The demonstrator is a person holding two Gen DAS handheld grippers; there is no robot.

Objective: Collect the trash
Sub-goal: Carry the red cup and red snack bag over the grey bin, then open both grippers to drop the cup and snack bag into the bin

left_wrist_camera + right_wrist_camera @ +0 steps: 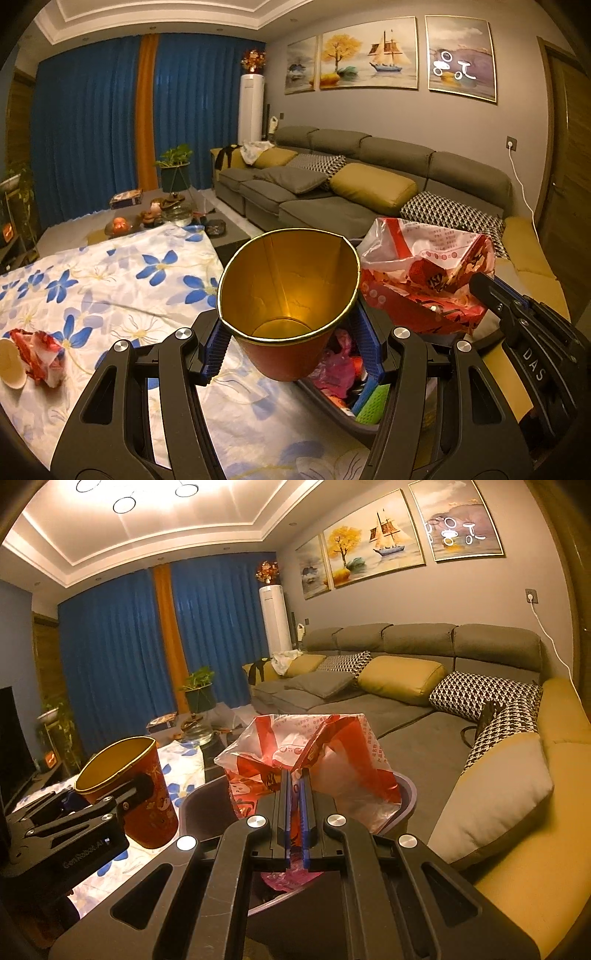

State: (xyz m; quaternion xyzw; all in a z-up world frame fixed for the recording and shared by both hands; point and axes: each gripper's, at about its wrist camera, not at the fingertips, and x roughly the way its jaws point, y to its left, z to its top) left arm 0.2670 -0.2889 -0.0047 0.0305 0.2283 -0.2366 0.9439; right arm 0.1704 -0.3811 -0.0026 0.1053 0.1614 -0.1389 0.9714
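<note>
1. L tongs (291, 325): clenched on a red paper cup (288, 295), blue pads (218, 345) pressing its wall from both sides; cup upright, tilted a bit, mouth open toward cam, gold lining inside, looks empty
2. R tongs (294, 808): pinched tight on a red/clear plastic bag (310, 753), film caught btwn the pads (303, 812); bag bunches up ahead of the tips
3. In L view the R tongs (480, 286) sit just right of the cup w/ the bag (424, 273) hanging off them; in R view the L tongs (99, 794) & cup (147, 794) are to the left, near but apart from the bag
4. Bin (365, 402) right under both tongs, dark rim, already has pink & green scraps; cup over its left edge, bag over its right
5. Counter (110, 295) w/ blue-flower cloth spreads left of L tongs
6. More trash far left of L tongs on the cloth: crumpled red wrapper (40, 350) touching a tipped paper cup (11, 363)
7. Sofa (406, 709) ahead & right of R tongs
</note>
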